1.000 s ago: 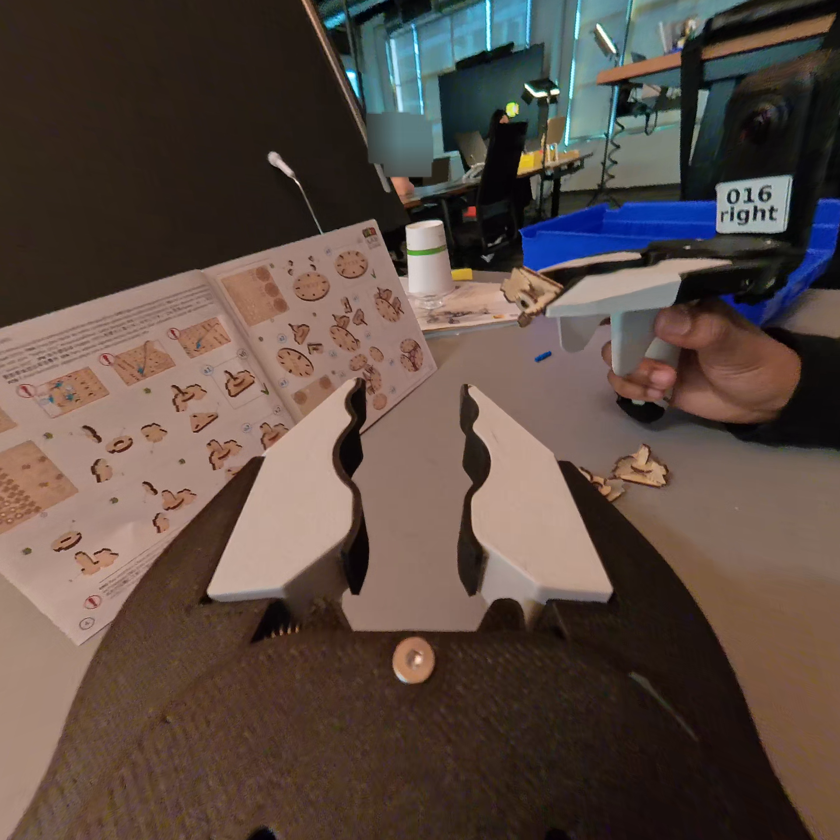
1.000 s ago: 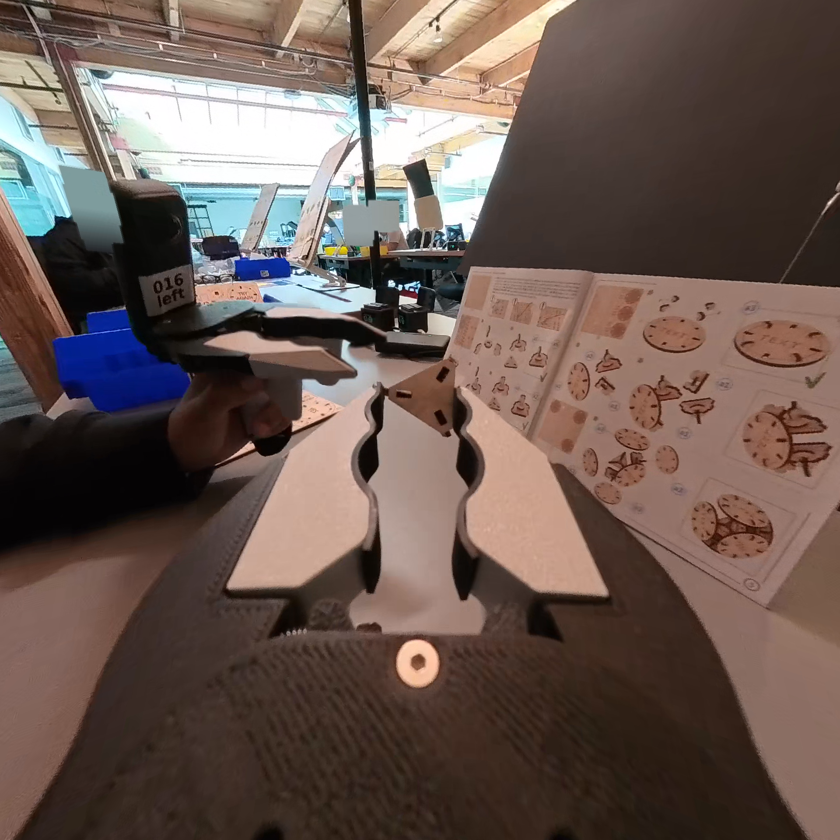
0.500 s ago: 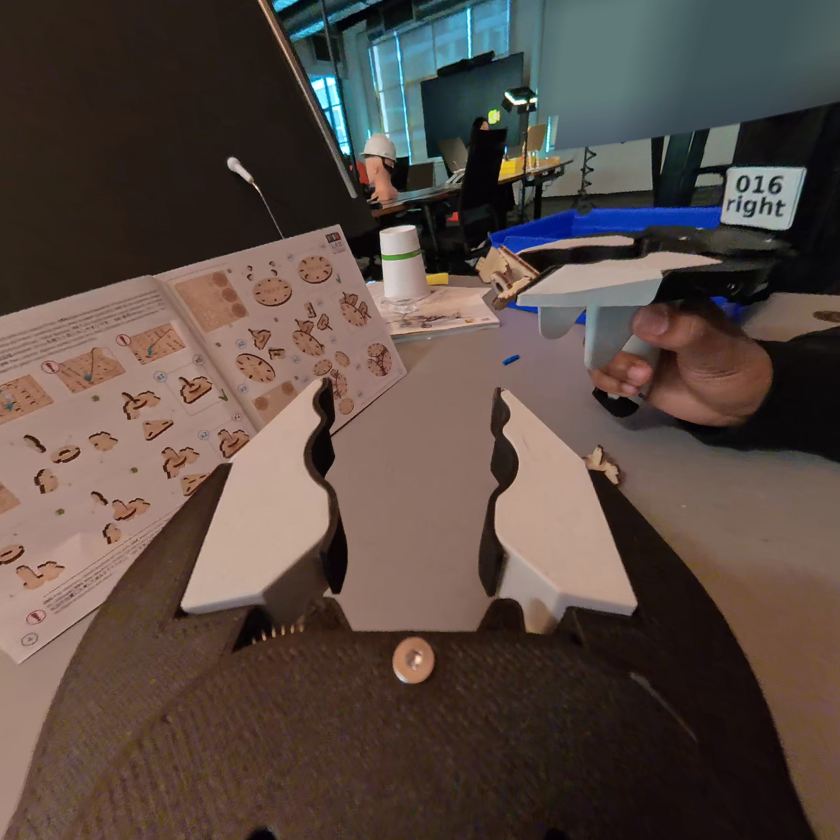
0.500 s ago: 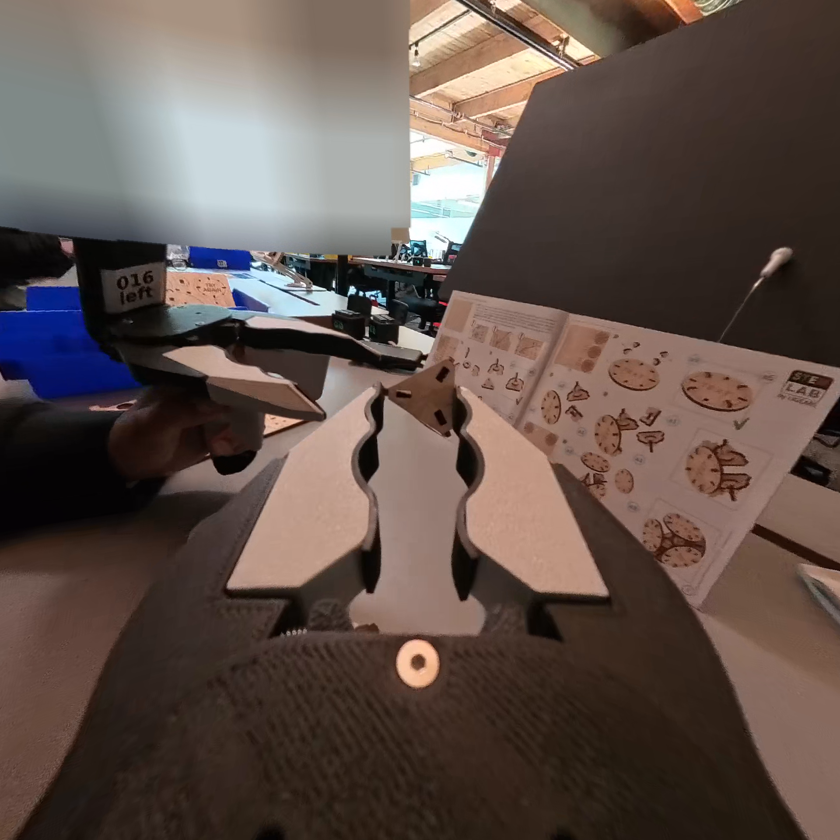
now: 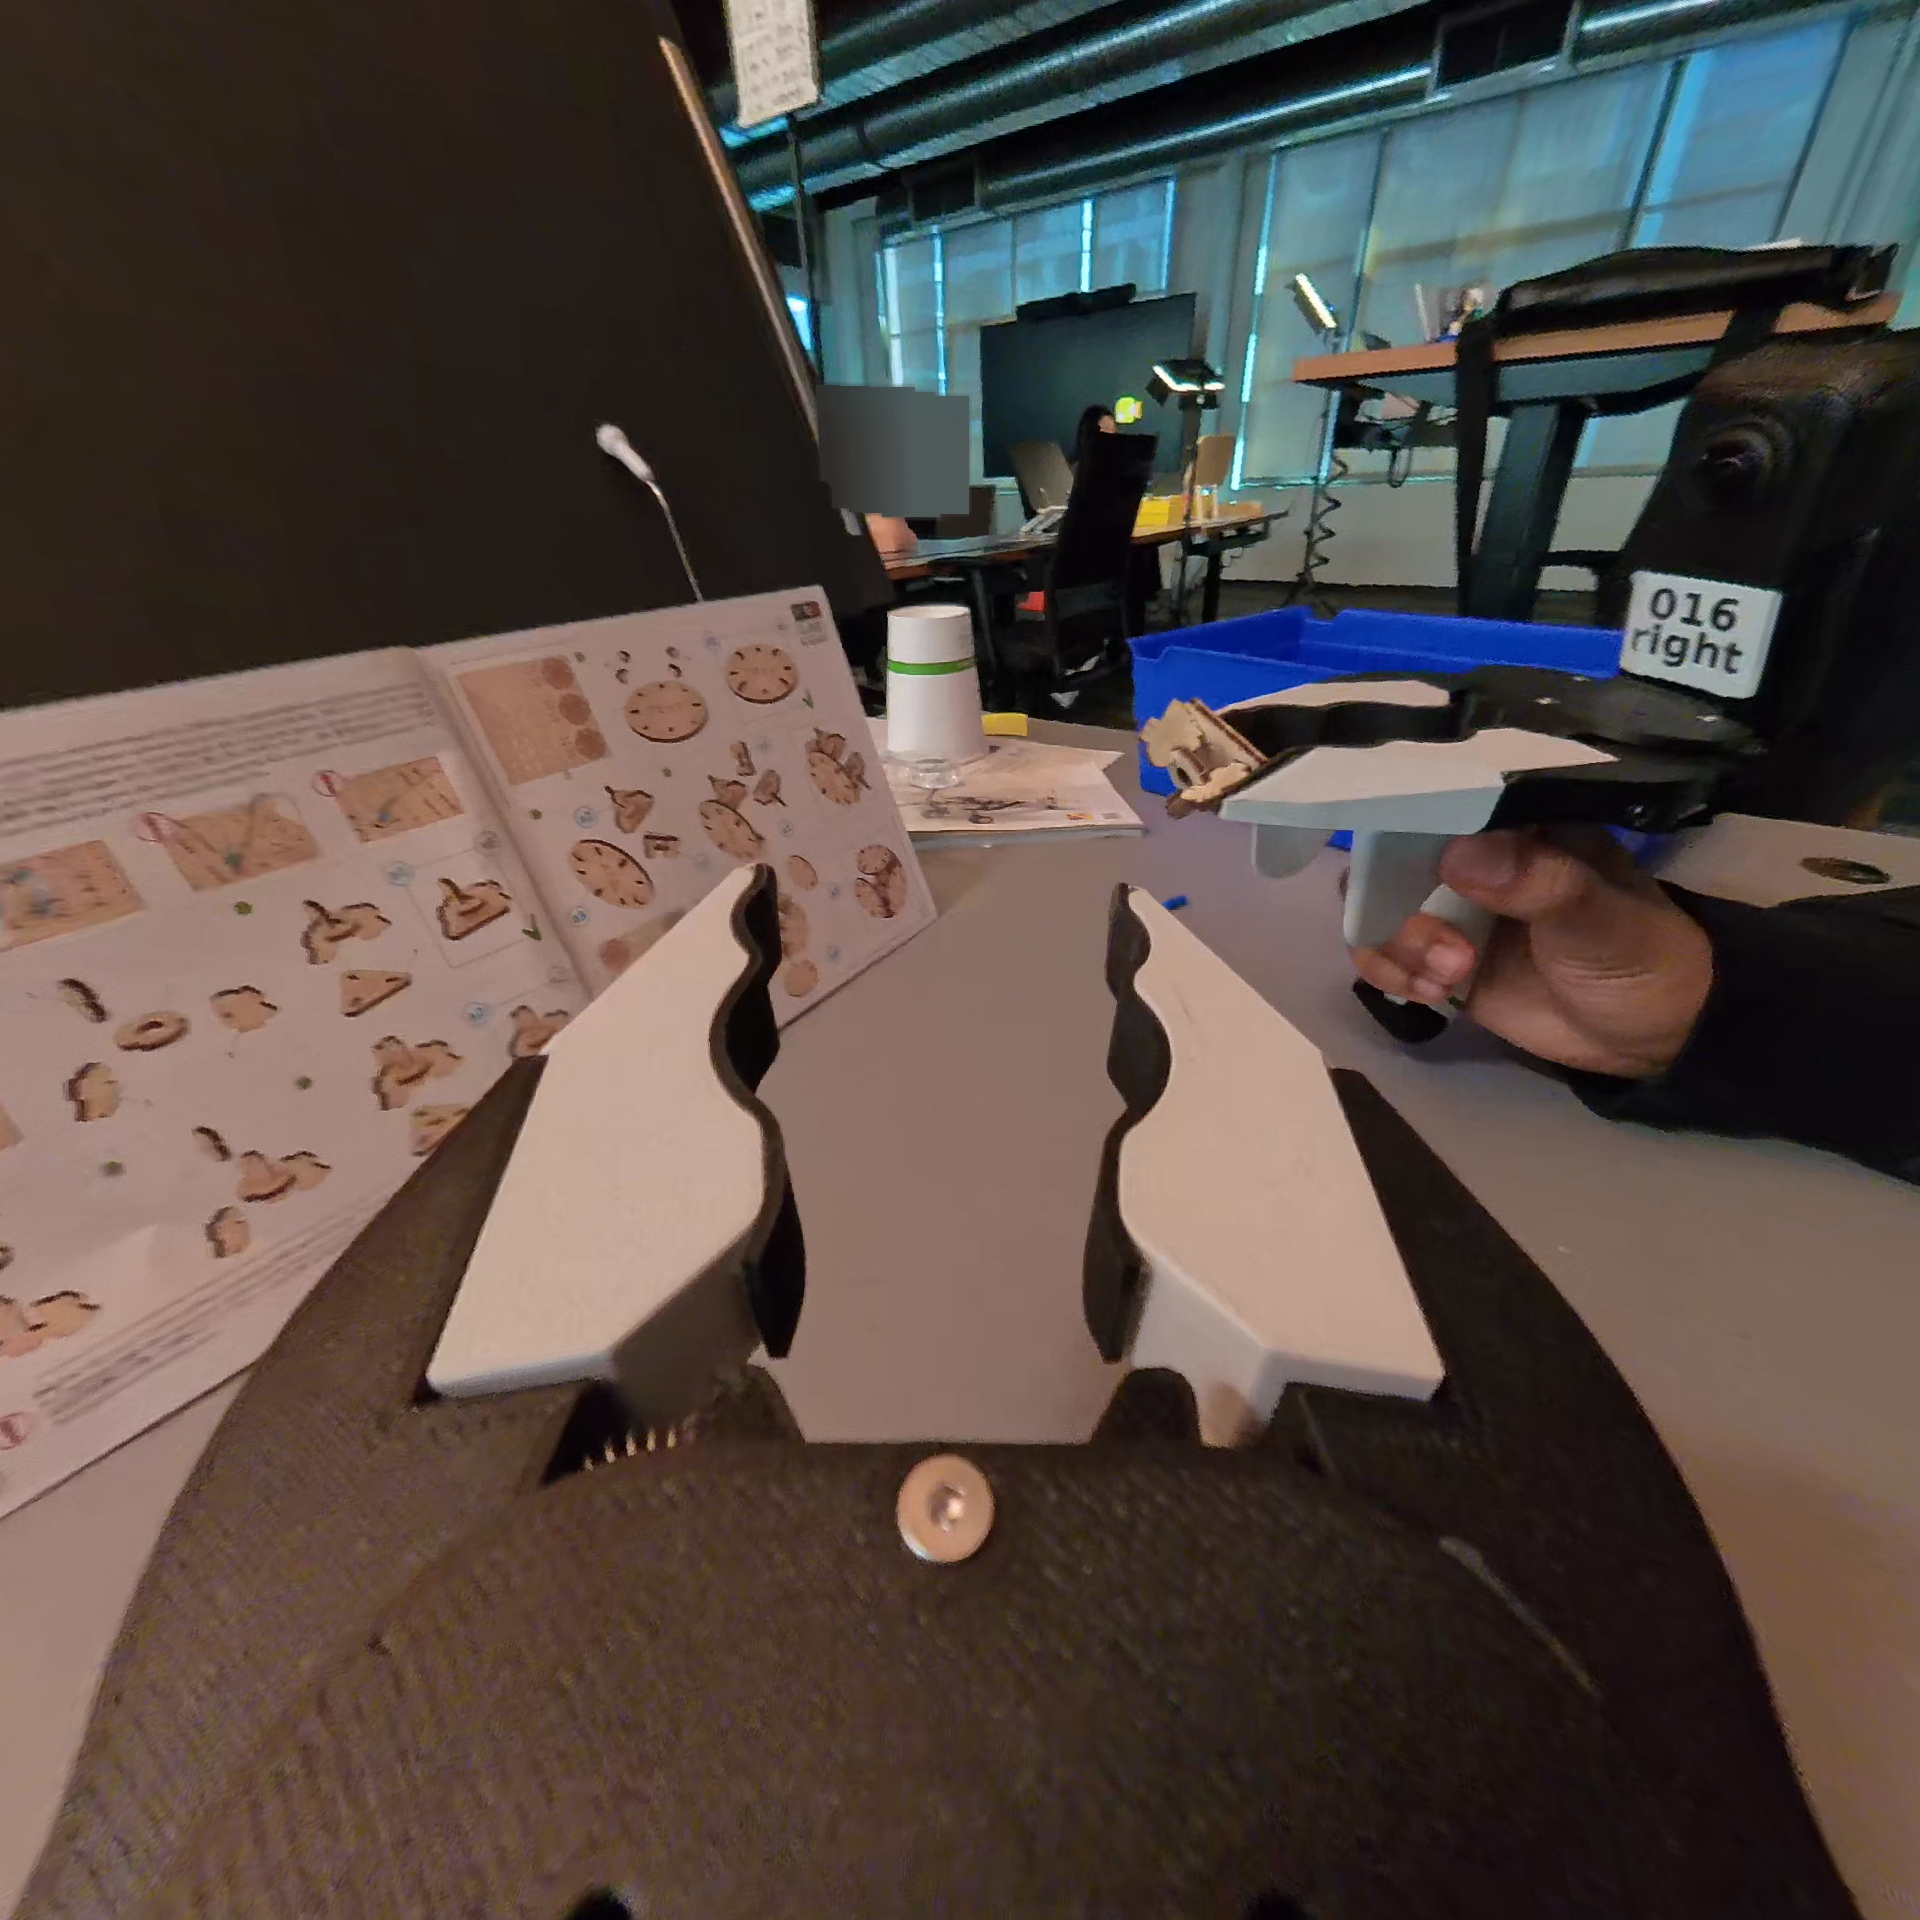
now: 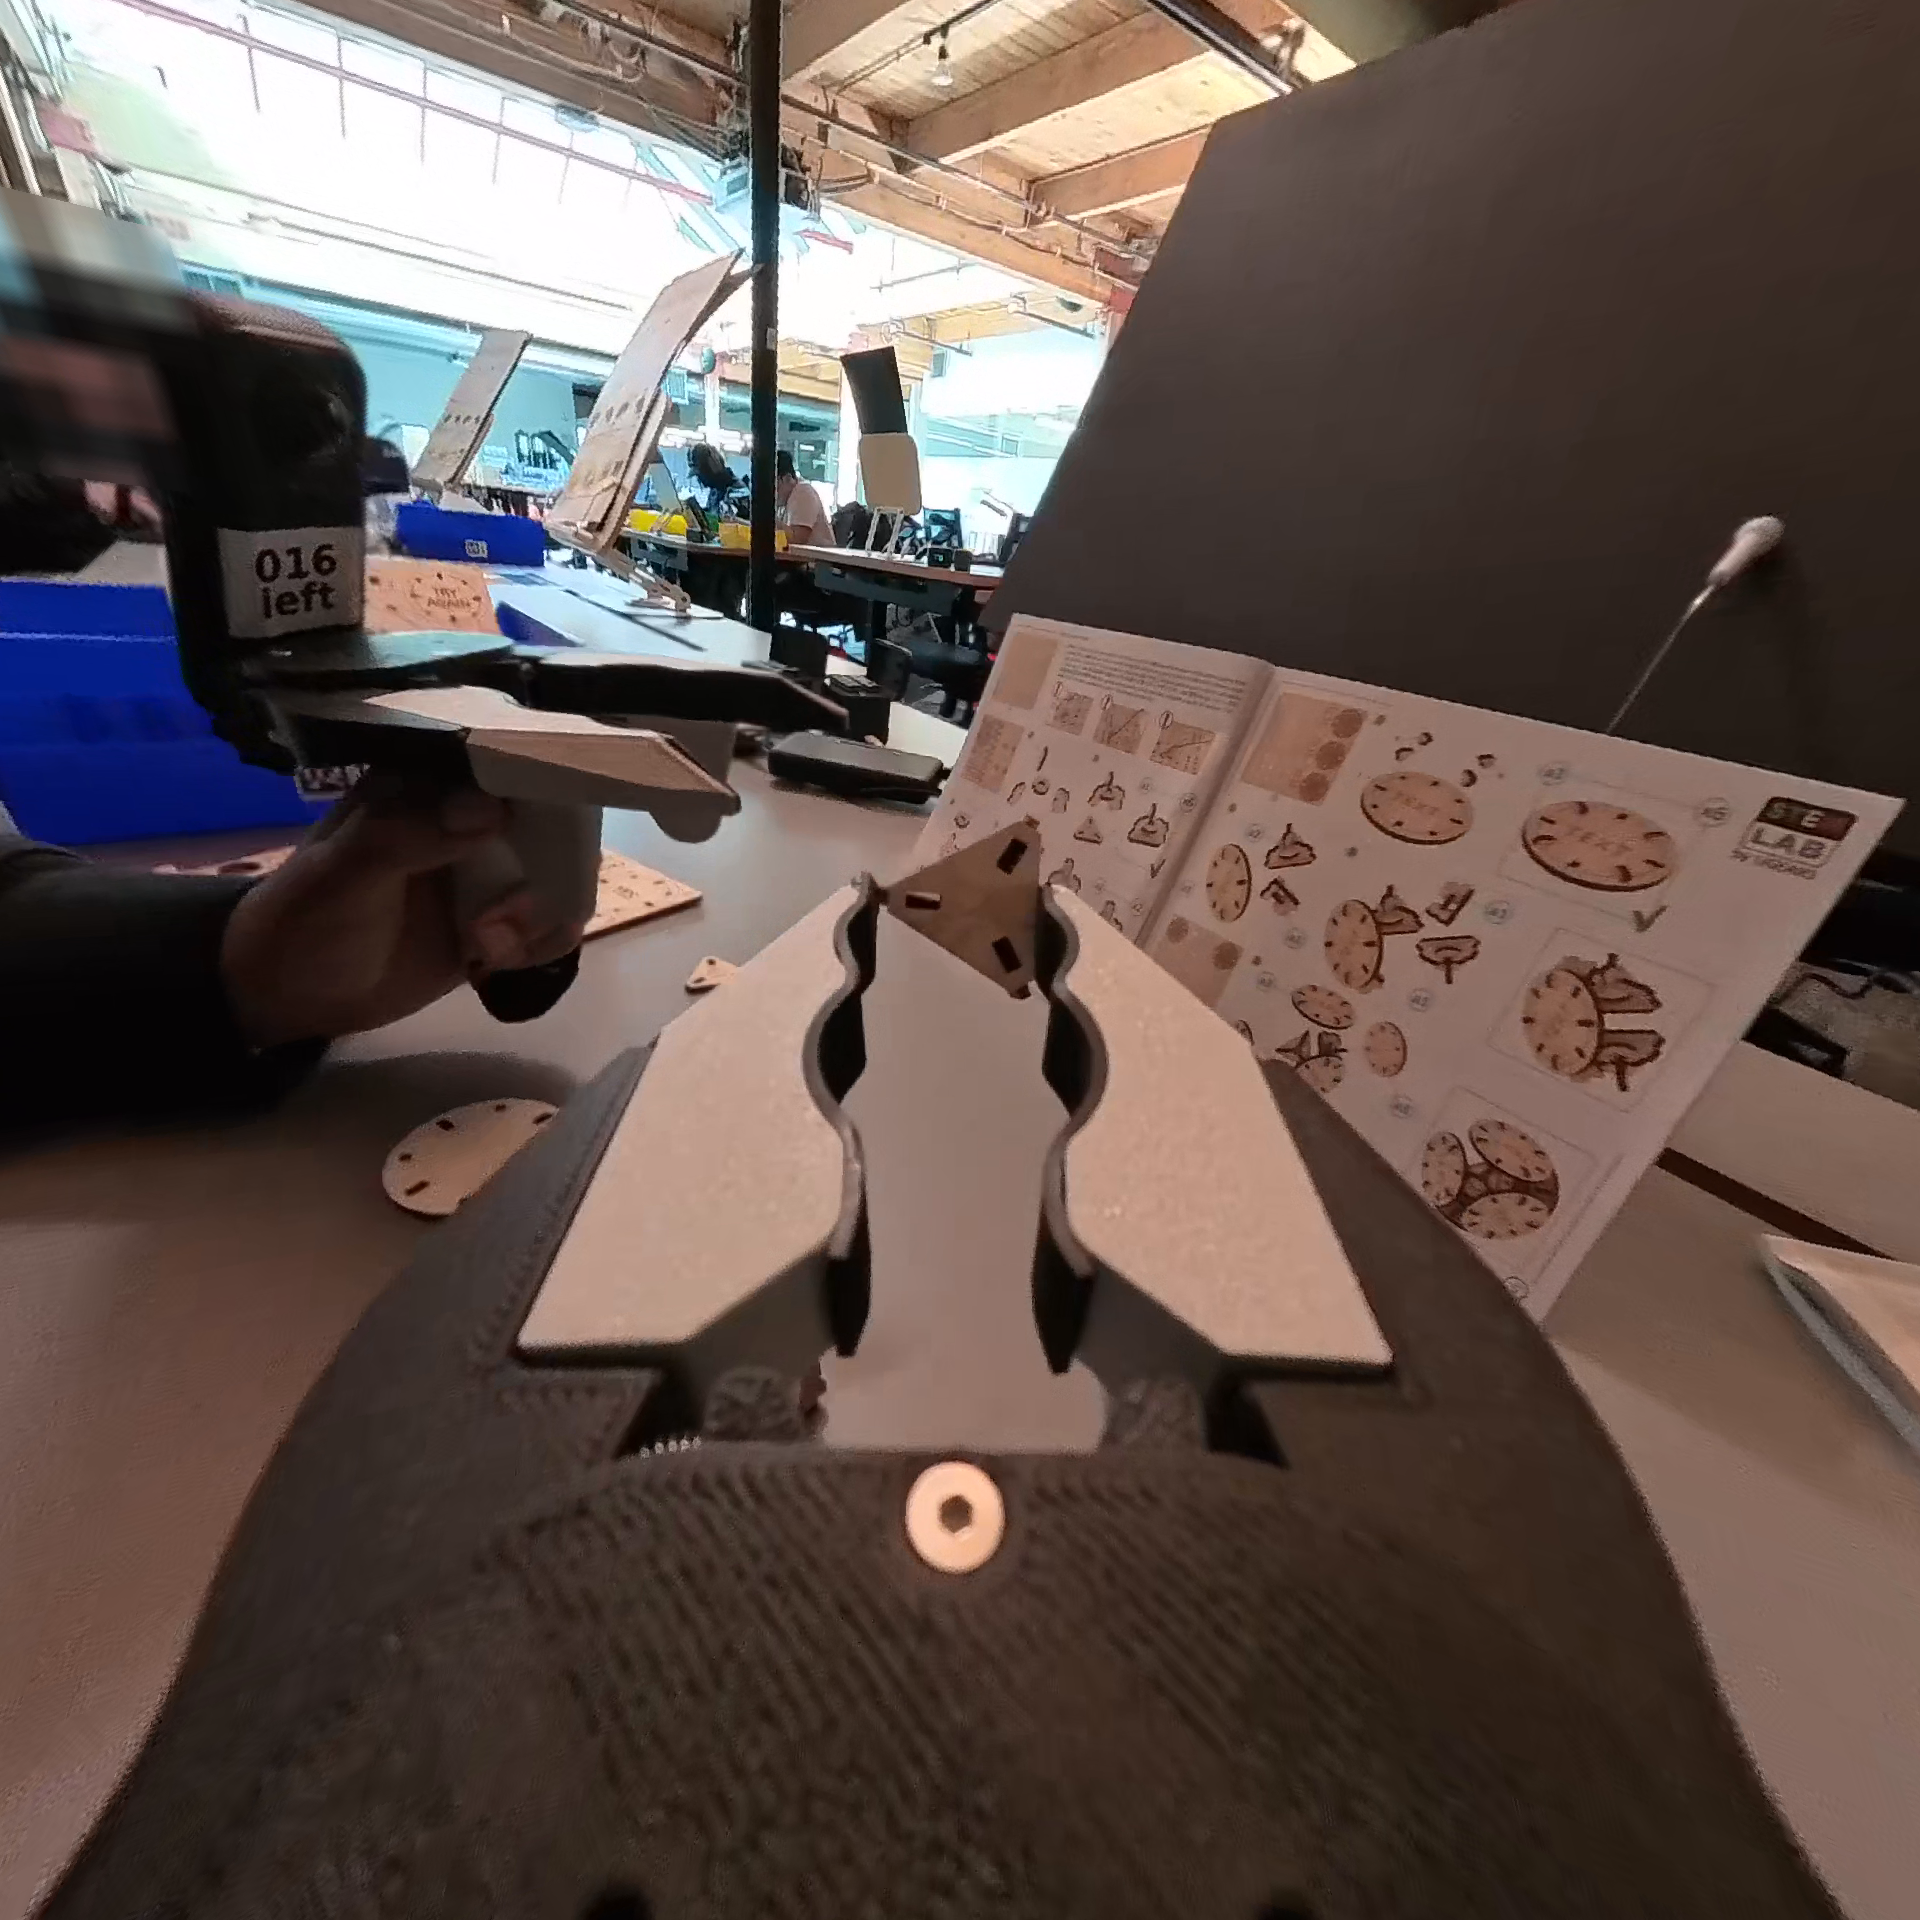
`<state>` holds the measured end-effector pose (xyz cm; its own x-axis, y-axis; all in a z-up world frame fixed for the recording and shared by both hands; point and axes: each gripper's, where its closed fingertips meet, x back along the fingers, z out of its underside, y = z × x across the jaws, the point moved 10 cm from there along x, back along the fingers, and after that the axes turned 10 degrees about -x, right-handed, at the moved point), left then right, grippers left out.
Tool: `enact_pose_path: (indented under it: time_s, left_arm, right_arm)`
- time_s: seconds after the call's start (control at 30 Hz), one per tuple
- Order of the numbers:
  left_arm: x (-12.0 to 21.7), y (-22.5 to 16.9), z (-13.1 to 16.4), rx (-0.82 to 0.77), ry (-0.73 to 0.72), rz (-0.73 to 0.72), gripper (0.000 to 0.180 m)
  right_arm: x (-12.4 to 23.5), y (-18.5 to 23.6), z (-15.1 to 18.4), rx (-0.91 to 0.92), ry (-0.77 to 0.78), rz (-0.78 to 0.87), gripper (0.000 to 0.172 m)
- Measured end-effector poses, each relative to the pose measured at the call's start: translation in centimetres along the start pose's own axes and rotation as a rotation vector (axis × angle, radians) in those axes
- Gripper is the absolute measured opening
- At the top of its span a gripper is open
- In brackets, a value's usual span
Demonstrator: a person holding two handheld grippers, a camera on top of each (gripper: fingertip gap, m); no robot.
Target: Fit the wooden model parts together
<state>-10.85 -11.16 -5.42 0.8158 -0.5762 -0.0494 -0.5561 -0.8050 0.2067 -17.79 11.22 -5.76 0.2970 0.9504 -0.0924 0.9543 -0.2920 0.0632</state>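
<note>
At frame centre the right gripper (image 6: 951, 914) clamps a flat triangular slotted plywood piece (image 6: 971, 909), while the left gripper (image 5: 940, 904) gapes empty over bare matte grey table (image 5: 935, 1039).

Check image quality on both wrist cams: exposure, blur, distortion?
Left wrist view: dim indoor light, even exposure; fisheye bends the instruction booklet; slight softness toward the edges. Right wrist view: windows blown out behind the left gripper, whose body is motion-blurred; wooden triangular piece at the fingertips stays sharp.

Grey table (image 5: 1558, 1299), black backdrop board (image 5: 364, 312), tall windows (image 5: 1455, 260), timber ceiling beams (image 6: 1039, 135)
</note>
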Motion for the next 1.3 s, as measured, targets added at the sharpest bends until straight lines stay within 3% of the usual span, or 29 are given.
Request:
enact_pose_path:
  time_s: [0.33,0.67,0.9,1.0,1.07,1.17,1.3]
  left_arm:
    - [-0.6,-0.1,1.4,0.162,0.065,0.167,0.063]
    - [-0.7,-0.2,1.3,0.366,-0.052,0.390,0.060]
    - [-1.0,-0.7,1.2,0.407,-0.046,0.458,0.053]
    - [-1.2,0.4,1.0,0.394,-0.061,0.407,0.053]
    - [-2.0,2.7,-0.3,0.477,-0.185,0.320,0.058]
    - [-3.5,5.8,-2.7,0.608,-0.391,0.356,0.063]
    - [-4.3,6.9,-1.6,0.538,-0.296,0.380,0.060]
  right_arm:
    - [-0.3,0.1,0.1,-0.082,-0.001,-0.054,0.029]
    - [-1.0,1.4,-0.1,-0.182,0.056,-0.290,0.028]
    - [-1.9,3.1,-0.4,0.170,0.170,-0.092,0.029]
    - [-3.1,3.8,-1.4,0.280,0.189,-0.081,0.029]
    - [-4.4,3.5,-2.4,0.319,0.164,-0.073,0.029]
    - [-7.1,1.1,-4.2,0.223,0.117,-0.025,0.029]
    - [-8.3,-2.5,-3.8,-0.017,-0.004,0.078,0.028]
